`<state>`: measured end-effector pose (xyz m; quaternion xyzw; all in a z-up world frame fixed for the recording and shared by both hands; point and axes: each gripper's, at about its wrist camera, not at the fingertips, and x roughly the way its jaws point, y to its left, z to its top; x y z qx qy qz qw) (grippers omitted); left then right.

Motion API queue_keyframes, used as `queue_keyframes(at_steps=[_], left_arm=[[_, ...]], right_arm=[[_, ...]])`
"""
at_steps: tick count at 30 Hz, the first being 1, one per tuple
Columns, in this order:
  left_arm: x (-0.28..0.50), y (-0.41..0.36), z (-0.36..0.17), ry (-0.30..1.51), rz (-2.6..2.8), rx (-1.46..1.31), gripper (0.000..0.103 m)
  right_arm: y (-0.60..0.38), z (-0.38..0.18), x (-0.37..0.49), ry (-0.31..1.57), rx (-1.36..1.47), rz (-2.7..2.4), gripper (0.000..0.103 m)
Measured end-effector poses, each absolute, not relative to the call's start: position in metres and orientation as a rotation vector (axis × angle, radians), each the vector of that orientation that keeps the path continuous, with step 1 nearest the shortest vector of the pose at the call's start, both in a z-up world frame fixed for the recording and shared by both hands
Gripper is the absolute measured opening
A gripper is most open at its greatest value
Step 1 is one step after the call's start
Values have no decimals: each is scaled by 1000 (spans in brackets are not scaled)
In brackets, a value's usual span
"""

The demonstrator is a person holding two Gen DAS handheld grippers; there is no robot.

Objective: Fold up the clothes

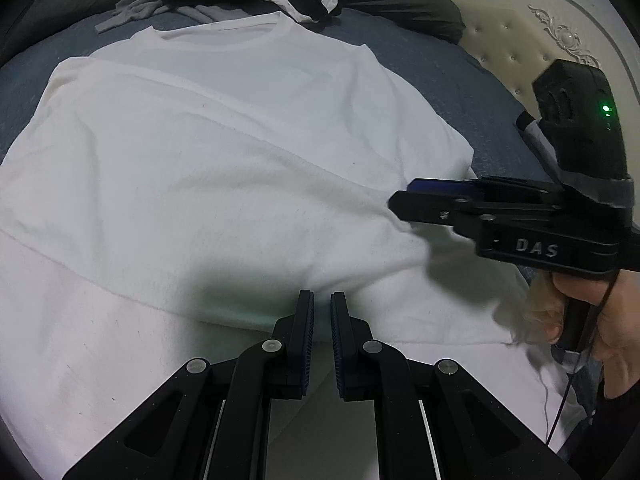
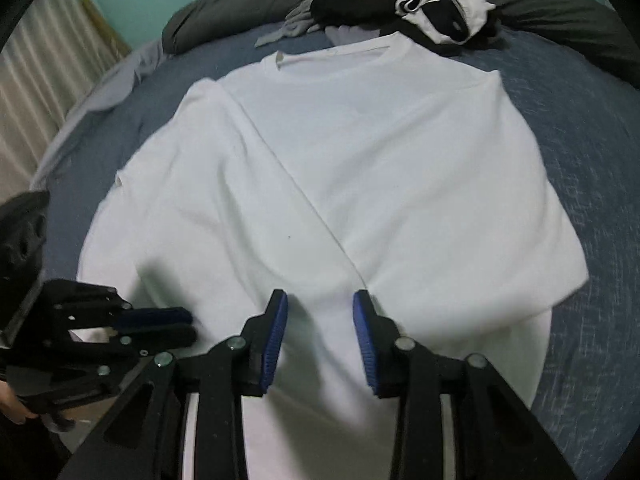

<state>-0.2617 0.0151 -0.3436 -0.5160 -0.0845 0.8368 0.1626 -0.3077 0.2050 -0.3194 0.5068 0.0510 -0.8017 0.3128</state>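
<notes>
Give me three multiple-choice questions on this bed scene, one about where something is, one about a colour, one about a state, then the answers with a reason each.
1. Where does the pile of black and white clothes lie?
A. Beyond the shirt's collar
B. On the shirt's hem
C. On the floor

2. What colour is the T-shirt spread on the bed sheet?
A. Grey
B. White
C. Black

3. How is the T-shirt lying?
A. Rolled into a ball
B. Spread flat with one side folded over the middle
C. Hanging up

Answers:
1 A: the pile sits past the neckline, against the dark quilt.
2 B: the cloth is plain white on the blue sheet.
3 B: a straight fold edge runs diagonally across the flat shirt in the right wrist view.
</notes>
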Motion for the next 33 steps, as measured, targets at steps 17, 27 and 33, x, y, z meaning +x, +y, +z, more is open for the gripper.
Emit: queue_keyframes(at_steps=[17, 27, 33], left_arm=[[-263, 16, -346, -258, 2388, -1480, 9], [-263, 12, -346, -267, 2384, -1489, 9], [-263, 13, -346, -265, 2388, -1488, 9]], right_arm=[[233, -313, -314, 24, 1273, -2208, 0], [263, -319, -323, -213, 1324, -2190, 1], [285, -317, -319, -286, 1342, -2144, 31]])
